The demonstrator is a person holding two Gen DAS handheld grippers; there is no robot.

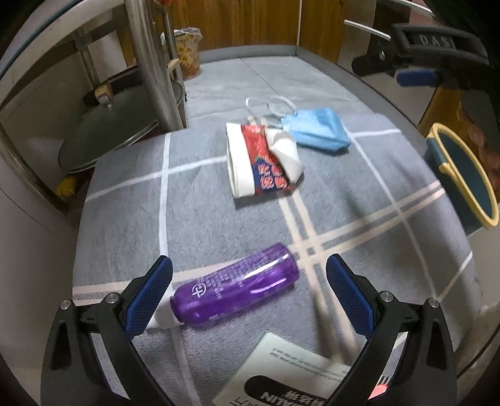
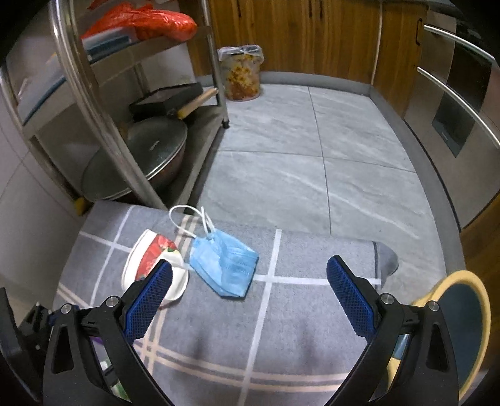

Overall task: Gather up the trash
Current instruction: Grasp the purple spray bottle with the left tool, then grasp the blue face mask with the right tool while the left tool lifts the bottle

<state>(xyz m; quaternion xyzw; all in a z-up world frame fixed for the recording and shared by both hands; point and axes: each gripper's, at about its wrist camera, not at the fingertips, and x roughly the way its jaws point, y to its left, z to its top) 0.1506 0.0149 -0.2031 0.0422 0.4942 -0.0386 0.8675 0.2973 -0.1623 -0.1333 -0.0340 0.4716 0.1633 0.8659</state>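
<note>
This is a home kitchen. Wooden cabinet doors [image 2: 312, 34] run along the far wall above a grey skirting, and the floor [image 2: 312, 156] is laid with large grey marbled tiles. On the left stands a stainless steel rack [image 2: 103, 103]; its lower shelf holds a big lidded pan [image 2: 137, 159] and a black square pan with a wooden handle [image 2: 168, 98], and an upper shelf carries an orange plastic bag [image 2: 147, 22]. A small bin lined with a plastic bag [image 2: 242, 73] sits by the cabinets. A steel appliance front with bar handles [image 2: 453, 103] fills the right side. A grey checked mat [image 2: 281, 312] covers the near floor.
</note>
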